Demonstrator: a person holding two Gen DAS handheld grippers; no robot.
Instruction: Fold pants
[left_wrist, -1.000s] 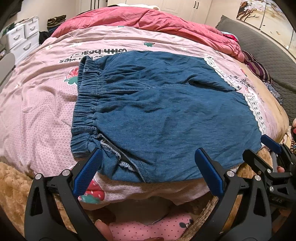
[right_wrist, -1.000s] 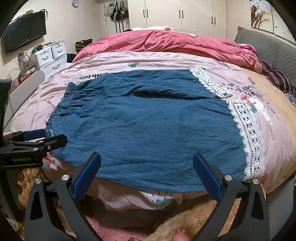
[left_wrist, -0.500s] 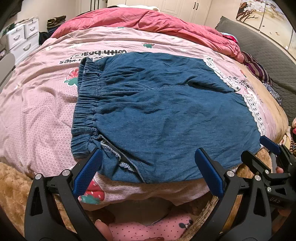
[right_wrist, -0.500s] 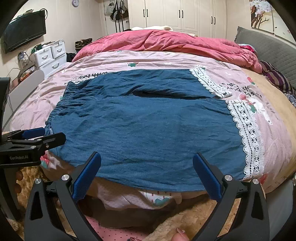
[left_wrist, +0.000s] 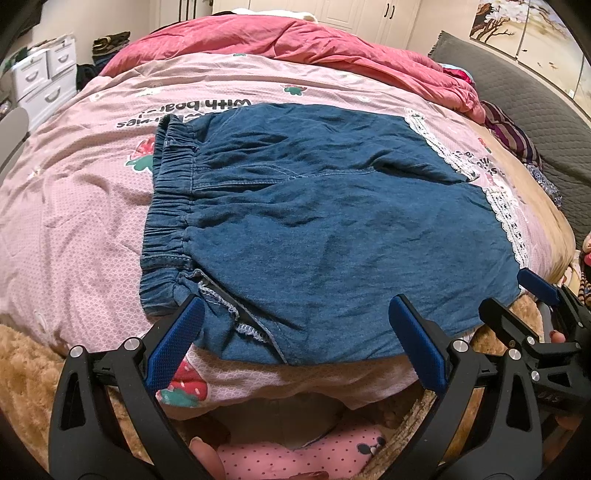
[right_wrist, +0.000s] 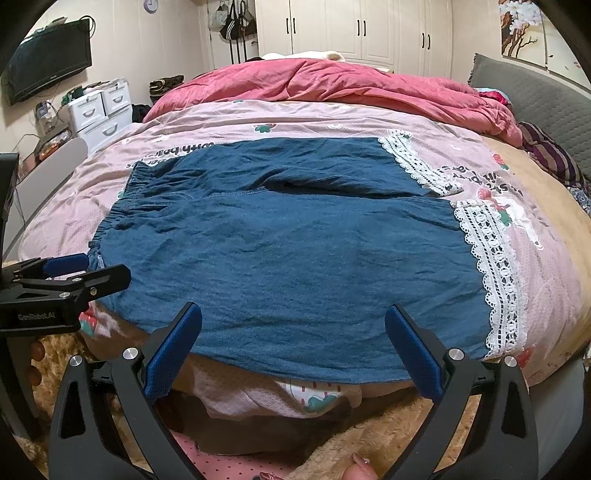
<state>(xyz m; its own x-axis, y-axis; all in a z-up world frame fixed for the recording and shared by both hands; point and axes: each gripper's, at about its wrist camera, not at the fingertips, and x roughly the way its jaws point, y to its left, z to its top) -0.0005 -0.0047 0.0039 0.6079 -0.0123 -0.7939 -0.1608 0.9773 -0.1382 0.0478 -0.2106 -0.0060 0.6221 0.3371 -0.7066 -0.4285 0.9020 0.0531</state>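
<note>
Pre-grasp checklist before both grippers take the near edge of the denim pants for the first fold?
1. Left gripper open, nothing between its fingers: ok.
2. Right gripper open, nothing between its fingers: ok.
3. Blue denim pants with white lace cuffs spread flat on the pink printed duvet, unfolded: ok.
4. Near edge of the pants lies just ahead of both grippers: ok.
5. Elastic waistband lies toward the left gripper, lace cuffs toward the right: ok.
6. Near waist corner smooth: not ok, bunched, with a seam edge showing.
</note>
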